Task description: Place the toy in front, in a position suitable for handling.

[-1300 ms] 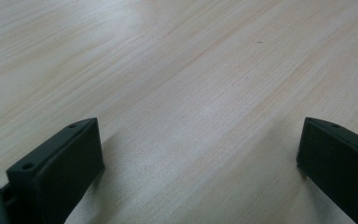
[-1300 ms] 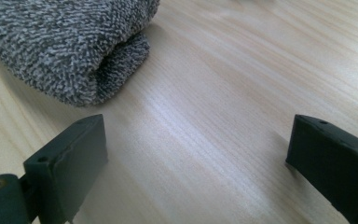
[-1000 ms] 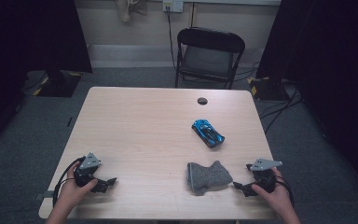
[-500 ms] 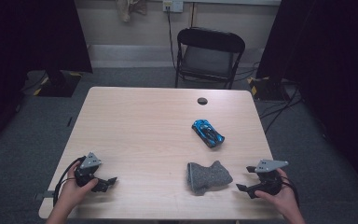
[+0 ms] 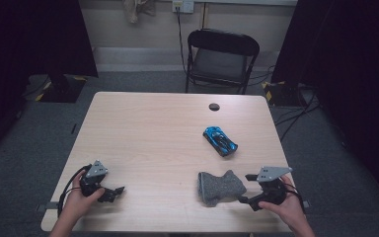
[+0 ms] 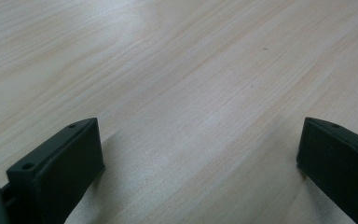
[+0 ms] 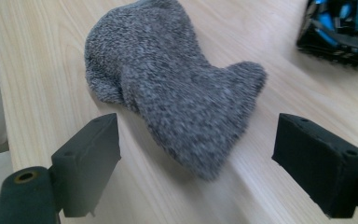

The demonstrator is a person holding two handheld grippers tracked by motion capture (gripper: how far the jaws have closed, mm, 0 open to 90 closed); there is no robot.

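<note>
A grey sock (image 5: 219, 186) (image 7: 177, 88) lies flat near the table's front edge, right of centre. Just right of it sits my right gripper (image 5: 246, 190) (image 7: 200, 158), open, its jaws wide apart with the sock's near end between and slightly ahead of them, not gripped. A blue toy car (image 5: 220, 140) (image 7: 340, 28) rests farther back on the table. At the front left, my left gripper (image 5: 117, 191) (image 6: 200, 158) stands open over bare wood, nothing between its jaws.
The light wooden table (image 5: 148, 133) has a small dark round grommet (image 5: 214, 106) near its far edge. A black folding chair (image 5: 221, 59) stands behind the table. Dark curtains hang at both sides.
My right gripper has shifted slightly toward the front edge and lower beside the sock. The left gripper, sock and car have stayed put.
</note>
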